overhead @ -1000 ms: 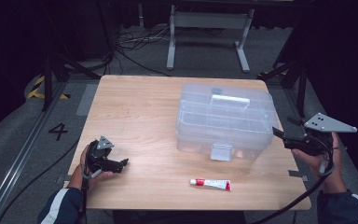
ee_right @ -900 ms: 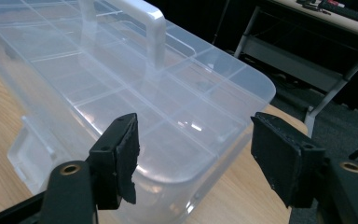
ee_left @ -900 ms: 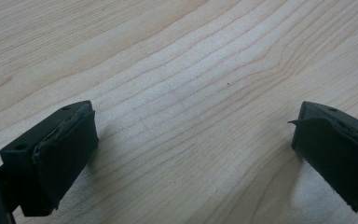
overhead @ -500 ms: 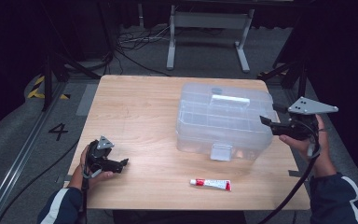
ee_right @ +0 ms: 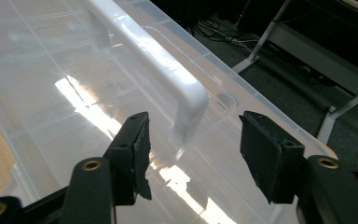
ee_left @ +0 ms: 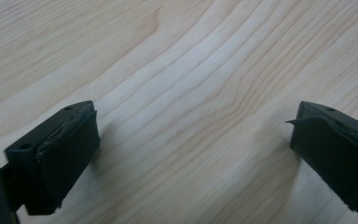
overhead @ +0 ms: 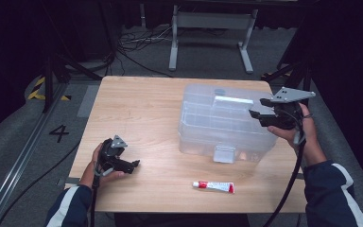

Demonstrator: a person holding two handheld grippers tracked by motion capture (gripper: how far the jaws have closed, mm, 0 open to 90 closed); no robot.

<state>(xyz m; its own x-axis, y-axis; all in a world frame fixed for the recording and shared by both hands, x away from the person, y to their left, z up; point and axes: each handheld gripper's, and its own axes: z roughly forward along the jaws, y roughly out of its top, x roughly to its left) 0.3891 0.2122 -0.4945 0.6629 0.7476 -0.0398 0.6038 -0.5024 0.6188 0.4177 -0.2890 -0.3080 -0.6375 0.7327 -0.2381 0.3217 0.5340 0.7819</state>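
You are working at a pale wooden table [overhead: 146, 123] with a wavy grain, set on a grey carpeted floor [overhead: 19, 142] in a dark room. A black number four [overhead: 59, 133] is marked on the floor left of the table, with yellow-and-black hazard tape [overhead: 40, 90] farther back along a rail. Behind the table stands a grey metal frame [overhead: 208, 28], and loose cables [overhead: 132, 45] lie on the floor near it.

The clear plastic box [overhead: 222, 125] sits on the right half of the table, lid on, its front latch [overhead: 224, 153] facing you and its white handle [overhead: 233, 100] lying across the top. A small white tube with a red cap [overhead: 212, 186] lies on the wood near the front edge, just in front of the box and apart from it.

Your right gripper [overhead: 260, 108] is over the right end of the lid. Its jaws have just been closing, and in the right gripper view the end of the handle [ee_right: 186, 105] stands between the pads without either pad pressing on it, so it is still released.

Your left gripper [overhead: 133, 165] rests low at the front left of the table, well apart from the box, its jaws spread wide over bare wood with nothing between them.
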